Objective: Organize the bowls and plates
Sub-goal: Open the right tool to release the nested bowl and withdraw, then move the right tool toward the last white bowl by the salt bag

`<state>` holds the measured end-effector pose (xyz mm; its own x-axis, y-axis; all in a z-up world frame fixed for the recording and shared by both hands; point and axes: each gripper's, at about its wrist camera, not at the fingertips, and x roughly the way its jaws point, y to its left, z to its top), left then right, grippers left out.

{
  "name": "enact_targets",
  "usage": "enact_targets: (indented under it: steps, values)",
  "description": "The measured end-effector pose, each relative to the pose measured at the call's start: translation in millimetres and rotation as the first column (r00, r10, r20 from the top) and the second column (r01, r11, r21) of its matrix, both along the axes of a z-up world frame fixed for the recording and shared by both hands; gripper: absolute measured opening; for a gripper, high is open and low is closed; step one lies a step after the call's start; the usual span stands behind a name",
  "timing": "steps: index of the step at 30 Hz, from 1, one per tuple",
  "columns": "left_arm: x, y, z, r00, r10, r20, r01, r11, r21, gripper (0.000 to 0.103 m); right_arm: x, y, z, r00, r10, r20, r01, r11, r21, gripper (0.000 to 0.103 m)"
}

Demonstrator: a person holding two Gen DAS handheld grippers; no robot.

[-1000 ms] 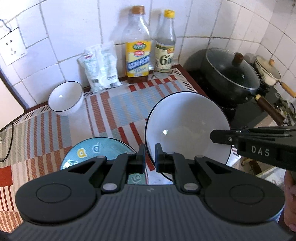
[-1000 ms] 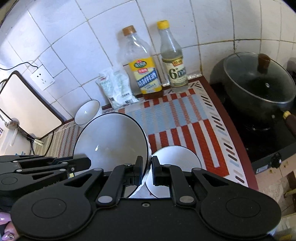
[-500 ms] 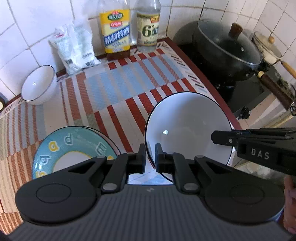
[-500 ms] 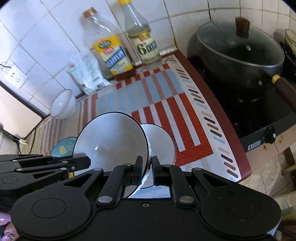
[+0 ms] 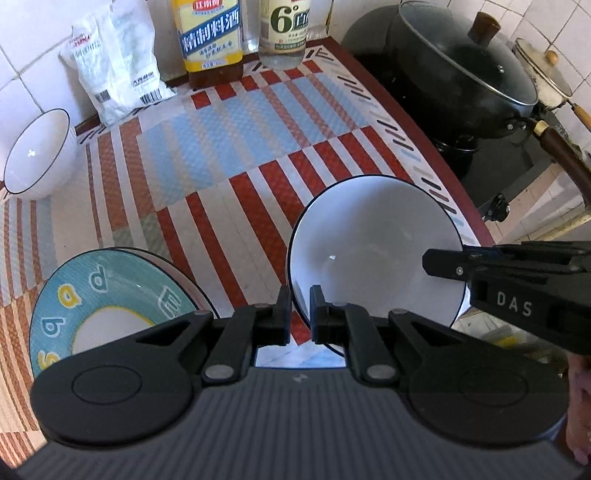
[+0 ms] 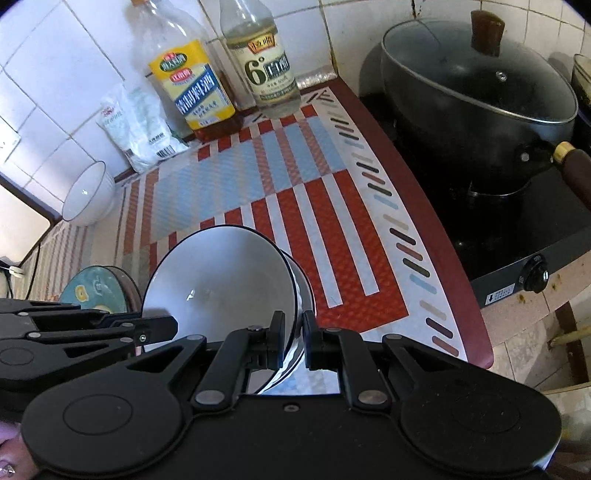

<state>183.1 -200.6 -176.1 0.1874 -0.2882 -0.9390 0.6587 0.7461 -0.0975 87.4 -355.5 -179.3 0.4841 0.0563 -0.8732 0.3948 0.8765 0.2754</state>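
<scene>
A large white bowl with a dark rim [image 5: 373, 254] is held by both grippers. My left gripper [image 5: 297, 314] is shut on its left rim and my right gripper [image 6: 293, 339] is shut on its right rim. In the right wrist view the bowl [image 6: 218, 280] sits tilted into a second white bowl [image 6: 304, 291] on the striped mat. A teal plate with letters [image 5: 107, 302] lies at the near left on another plate. A small white bowl [image 5: 37, 151] stands at the far left.
Two bottles [image 5: 210, 33] [image 5: 282, 29] and a white packet [image 5: 114, 62] stand against the tiled wall. A black lidded pan [image 5: 458, 74] sits on the stove at the right. The counter's edge [image 6: 443, 236] runs beside the mat.
Both grippers have lowered the large bowl toward the mat, and it now rests into the second white bowl. The cameras tilt further down.
</scene>
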Motion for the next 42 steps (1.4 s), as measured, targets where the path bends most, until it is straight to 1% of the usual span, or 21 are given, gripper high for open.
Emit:
enact_targets:
  steps: [2, 6, 9, 11, 15, 17, 20, 22, 25, 28, 31, 33, 35, 37, 39, 42]
  values:
    - [3, -2, -3, 1.0, 0.004, -0.022, -0.004, 1.0, -0.001, 0.008, 3, 1, -3, 1.0, 0.006, -0.018, -0.007, 1.0, -0.013, 0.013]
    - [6, -5, -5, 1.0, 0.0, -0.024, 0.0, 1.0, 0.015, 0.009, 10, 8, -2, 0.997, 0.076, -0.032, -0.079, 0.992, -0.094, 0.014]
    - [8, -5, -6, 0.999, 0.008, -0.036, -0.007, 1.0, 0.025, 0.01, 16, 18, -1, 0.99, 0.133, -0.048, -0.139, 0.975, -0.171, 0.02]
    - [8, -6, -5, 0.999, 0.007, -0.038, -0.006, 1.0, 0.018, 0.011, 16, 21, -2, 0.988, 0.145, -0.051, -0.152, 0.967, -0.203, 0.024]
    - [9, -4, -3, 0.999, 0.014, -0.044, -0.014, 1.0, 0.011, 0.011, 15, 22, -2, 0.989, 0.141, -0.042, -0.146, 0.967, -0.208, 0.024]
    - [10, -1, 1, 0.999, 0.022, -0.047, -0.022, 1.0, 0.0, 0.015, 12, 19, -1, 0.992, 0.125, -0.026, -0.127, 0.973, -0.192, 0.025]
    - [9, 5, 10, 0.998, 0.027, -0.052, -0.028, 0.999, -0.03, 0.015, 7, 18, 6, 0.994, 0.111, 0.006, -0.108, 0.979, -0.174, 0.027]
    - [7, 12, 18, 0.998, 0.012, -0.059, -0.015, 0.998, -0.06, 0.015, 3, 19, 13, 0.994, 0.109, 0.024, -0.103, 0.979, -0.176, 0.029]
    - [4, 26, 27, 0.998, 0.02, -0.058, -0.026, 0.995, -0.093, 0.015, -4, 22, 26, 0.991, 0.113, 0.066, -0.101, 0.982, -0.158, 0.029]
    - [0, 41, 39, 0.999, 0.032, -0.035, -0.036, 0.993, -0.111, 0.015, -8, 31, 42, 0.983, 0.145, 0.108, -0.129, 0.981, -0.148, 0.029]
    - [-7, 63, 60, 0.998, 0.052, 0.025, -0.049, 0.992, -0.113, 0.015, -10, 44, 61, 0.975, 0.185, 0.125, -0.162, 0.97, -0.179, 0.029]
    - [-11, 79, 74, 0.997, 0.068, 0.045, -0.062, 0.991, -0.12, 0.015, -12, 53, 74, 0.967, 0.209, 0.143, -0.179, 0.964, -0.195, 0.033]
    - [-12, 96, 86, 0.994, 0.086, 0.061, -0.078, 0.988, -0.132, 0.015, -14, 61, 84, 0.962, 0.221, 0.159, -0.188, 0.962, -0.2, 0.043]
    - [-13, 111, 97, 0.992, 0.101, 0.076, -0.09, 0.986, -0.14, 0.015, -15, 72, 93, 0.958, 0.23, 0.169, -0.193, 0.959, -0.208, 0.045]
    - [-15, 126, 107, 0.989, 0.11, 0.099, -0.095, 0.985, -0.144, 0.015, -15, 85, 103, 0.954, 0.243, 0.174, -0.199, 0.952, -0.234, 0.049]
    - [-14, 146, 118, 0.982, 0.135, 0.13, -0.116, 0.982, -0.146, 0.016, -14, 103, 112, 0.94, 0.281, 0.194, -0.229, 0.94, -0.251, 0.051]
